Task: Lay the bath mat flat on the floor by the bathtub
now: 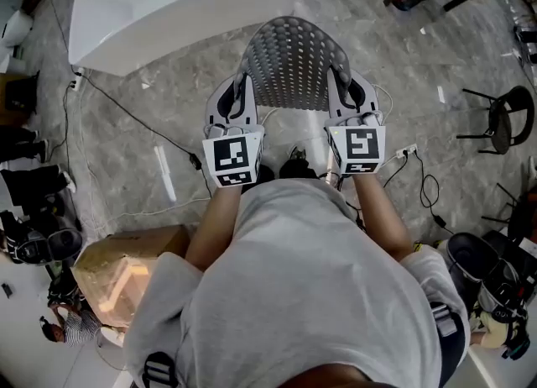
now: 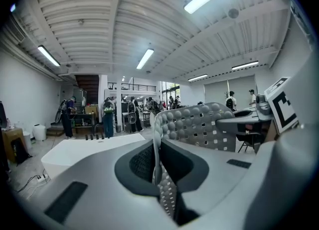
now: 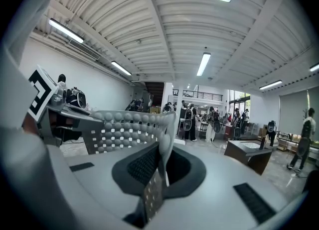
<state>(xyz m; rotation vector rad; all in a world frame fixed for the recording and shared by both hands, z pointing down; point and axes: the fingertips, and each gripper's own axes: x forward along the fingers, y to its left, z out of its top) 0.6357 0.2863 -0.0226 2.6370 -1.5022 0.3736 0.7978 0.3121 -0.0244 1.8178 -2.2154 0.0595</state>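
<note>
The bath mat [image 1: 294, 63] is grey, studded and full of small holes. It hangs stretched between my two grippers above the marble floor, bowed upward in the middle. My left gripper [image 1: 242, 86] is shut on the mat's left edge, my right gripper [image 1: 342, 84] on its right edge. In the left gripper view the mat [image 2: 199, 124] runs off to the right from the closed jaws of the left gripper [image 2: 157, 167]. The right gripper view shows the mat [image 3: 124, 129] leading left from the right gripper [image 3: 162, 167]. The white bathtub [image 1: 168, 8] stands ahead on the left.
Cables [image 1: 126, 113] trail over the floor between the tub and me, with a power strip [image 1: 407, 151] at the right. A black chair [image 1: 503, 117] stands at the right and a cardboard box [image 1: 126, 269] at my lower left. Several people stand far off [image 2: 107, 117].
</note>
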